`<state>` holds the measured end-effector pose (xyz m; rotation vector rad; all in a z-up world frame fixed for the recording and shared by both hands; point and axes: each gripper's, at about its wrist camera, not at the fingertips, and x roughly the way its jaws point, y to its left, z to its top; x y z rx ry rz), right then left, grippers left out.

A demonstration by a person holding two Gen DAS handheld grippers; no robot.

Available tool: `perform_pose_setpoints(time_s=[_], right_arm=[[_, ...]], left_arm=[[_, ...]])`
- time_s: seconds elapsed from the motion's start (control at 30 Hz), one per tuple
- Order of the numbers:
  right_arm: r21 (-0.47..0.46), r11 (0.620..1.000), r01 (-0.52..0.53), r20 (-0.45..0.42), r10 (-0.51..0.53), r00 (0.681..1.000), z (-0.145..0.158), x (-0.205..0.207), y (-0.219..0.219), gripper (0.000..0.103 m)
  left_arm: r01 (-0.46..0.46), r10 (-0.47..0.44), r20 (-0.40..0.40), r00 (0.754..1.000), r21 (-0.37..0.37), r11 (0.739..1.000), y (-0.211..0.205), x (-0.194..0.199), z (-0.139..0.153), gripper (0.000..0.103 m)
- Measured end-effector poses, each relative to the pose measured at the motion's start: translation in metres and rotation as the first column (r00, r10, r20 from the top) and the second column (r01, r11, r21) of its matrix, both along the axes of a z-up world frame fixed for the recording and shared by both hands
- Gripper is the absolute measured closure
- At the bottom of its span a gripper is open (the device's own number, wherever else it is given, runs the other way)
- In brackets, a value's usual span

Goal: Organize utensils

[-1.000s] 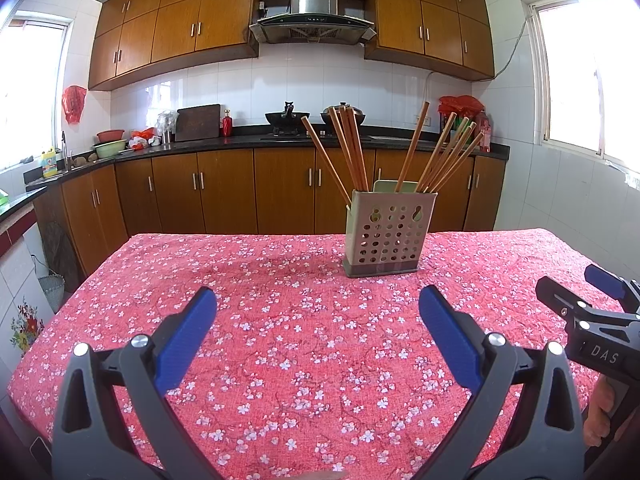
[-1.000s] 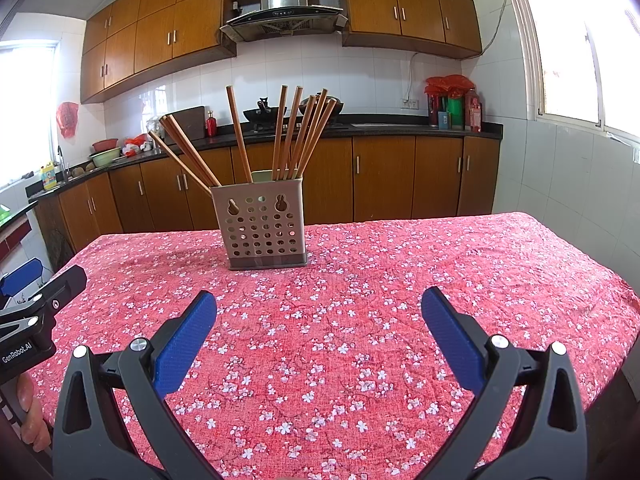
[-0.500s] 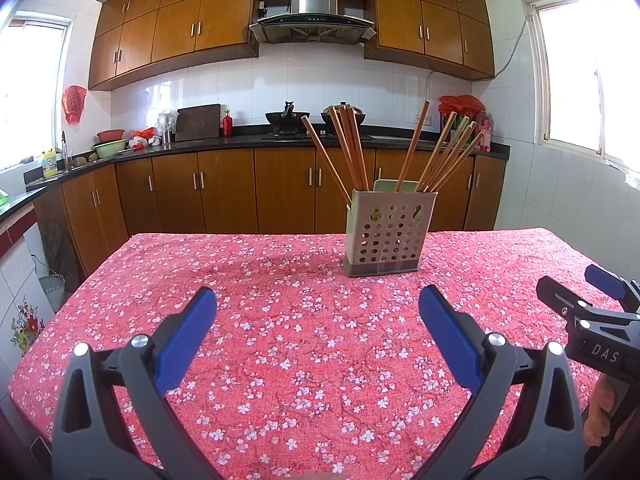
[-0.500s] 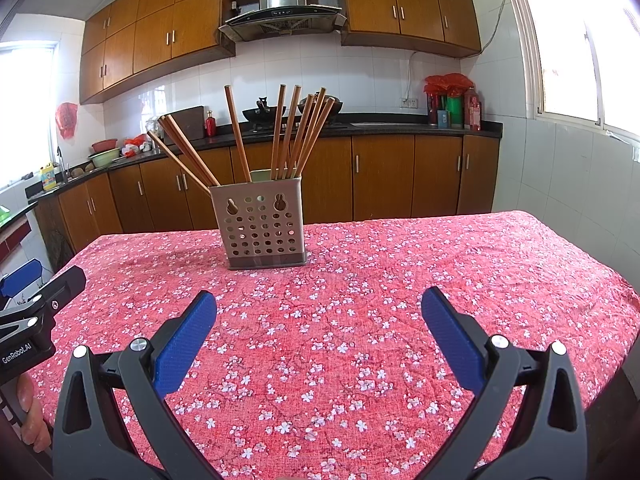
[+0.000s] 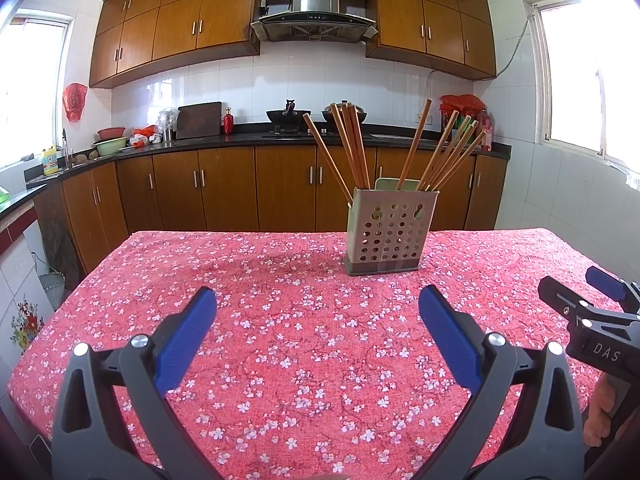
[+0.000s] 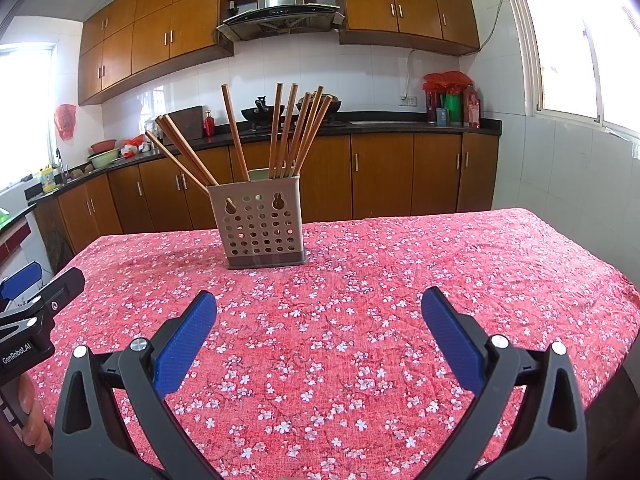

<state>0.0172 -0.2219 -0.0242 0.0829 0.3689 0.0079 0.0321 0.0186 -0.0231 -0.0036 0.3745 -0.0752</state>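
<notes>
A beige perforated utensil holder (image 5: pixel 386 232) stands upright on the red floral tablecloth (image 5: pixel 304 320), toward the far side. Several wooden chopsticks (image 5: pixel 352 148) stand in it, fanned out left and right. It also shows in the right wrist view (image 6: pixel 260 228) with its chopsticks (image 6: pixel 288 132). My left gripper (image 5: pixel 318 320) is open and empty, low over the cloth, well short of the holder. My right gripper (image 6: pixel 318 320) is open and empty too, at the same distance. Each gripper shows at the edge of the other's view, the right one (image 5: pixel 588 308) and the left one (image 6: pixel 36 300).
The table's far edge runs just behind the holder. Beyond it are brown kitchen cabinets (image 5: pixel 224 192), a dark counter with woks (image 5: pixel 288 114) and a range hood. Windows sit on both side walls. The table's right edge (image 6: pixel 600 264) drops off near the tiled wall.
</notes>
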Motion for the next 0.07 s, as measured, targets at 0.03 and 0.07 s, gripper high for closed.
perform_pose_setpoints(time_s=[0.03,0.07], right_arm=[[0.000,1.000,-0.001,0.000,0.001,1.000,0.0001,0.0004,-0.0001,0.002],[0.000,1.000,-0.001,0.000,0.001,1.000,0.0001,0.0001,-0.0001,0.002]], left_arm=[[0.001,-0.001,-0.001,1.000,0.000,1.000,0.0001,-0.0001,-0.0003,0.004],[0.002,-0.002,-0.001,1.000,0.001,1.000,0.0002,-0.0002,-0.0005,0.004]])
